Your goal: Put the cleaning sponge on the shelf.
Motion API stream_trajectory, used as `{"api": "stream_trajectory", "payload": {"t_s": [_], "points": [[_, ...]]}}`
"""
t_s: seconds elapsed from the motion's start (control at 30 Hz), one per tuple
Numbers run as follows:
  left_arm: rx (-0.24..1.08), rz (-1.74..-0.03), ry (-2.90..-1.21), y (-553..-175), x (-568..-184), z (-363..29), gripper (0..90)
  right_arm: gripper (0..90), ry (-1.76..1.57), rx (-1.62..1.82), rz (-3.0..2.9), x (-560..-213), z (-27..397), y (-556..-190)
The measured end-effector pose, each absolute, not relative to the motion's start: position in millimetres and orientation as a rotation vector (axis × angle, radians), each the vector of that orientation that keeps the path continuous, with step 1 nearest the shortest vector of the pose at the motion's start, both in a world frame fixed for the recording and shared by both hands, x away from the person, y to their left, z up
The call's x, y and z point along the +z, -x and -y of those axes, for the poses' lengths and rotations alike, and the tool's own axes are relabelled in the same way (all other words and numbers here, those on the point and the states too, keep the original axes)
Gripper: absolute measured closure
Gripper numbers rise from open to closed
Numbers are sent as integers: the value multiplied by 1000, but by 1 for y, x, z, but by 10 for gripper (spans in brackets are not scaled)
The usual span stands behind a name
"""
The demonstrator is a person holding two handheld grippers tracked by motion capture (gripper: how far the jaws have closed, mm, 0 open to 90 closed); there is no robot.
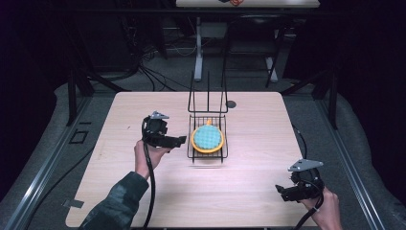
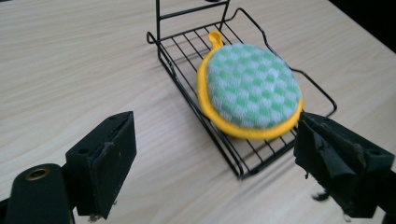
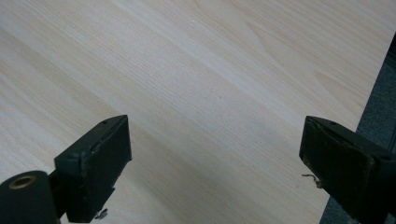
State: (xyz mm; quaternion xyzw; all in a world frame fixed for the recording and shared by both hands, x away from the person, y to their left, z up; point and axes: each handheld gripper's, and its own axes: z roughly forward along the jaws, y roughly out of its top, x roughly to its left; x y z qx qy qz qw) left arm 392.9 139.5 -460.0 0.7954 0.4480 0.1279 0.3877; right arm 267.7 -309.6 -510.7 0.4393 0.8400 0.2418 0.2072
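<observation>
1. High view: round sponge pad (image 1: pixel 208 138) w/ green-white checks and a yellow rim lies flat in the black wire rack (image 1: pixel 193 152), just right of centre frame. Its small yellow loop points toward the top of the frame.
2. Rack's low basket part holds the pad; taller wire uprights rise at its far end, toward the upper middle of the picture. Rack sits on the light wood table (image 1: pixel 249 191).
3. Left gripper (image 1: pixel 181 141) – centre-left of the high view, just left of the rack, tips aimed at the basket's left edge. Not touching pad or rack as far as I can tell.
4. Left gripper view: jaws stand wide apart at the bottom left and bottom right corners, nothing between the pads. Pad (image 2: pixel 250 91) shows upper right of centre, apart from both jaws; rack (image 2: pixel 187 100) runs diagonally under it.
5. Left claw – wide open, empty.
6. Right gripper (image 1: pixel 278 190) – lower right of the high view, near the table's front edge, well apart from the rack.
7. Right gripper view: jaws wide apart at the bottom corners, bare table (image 3: pixel 196 93) between them, table edge at the far right. Right claw open too, holding nothing.
8. A camo-pattern sleeve (image 1: pixel 117 203) enters at the bottom left of the high view.
</observation>
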Motion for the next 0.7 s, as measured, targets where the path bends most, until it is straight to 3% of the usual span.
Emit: {"api": "stream_trajectory", "payload": {"t_s": [0.7], "points": [[351, -1169, -2089, -330, -457, -198, 48, 91, -1216, 664, -2343, -510, 308, -266]]}}
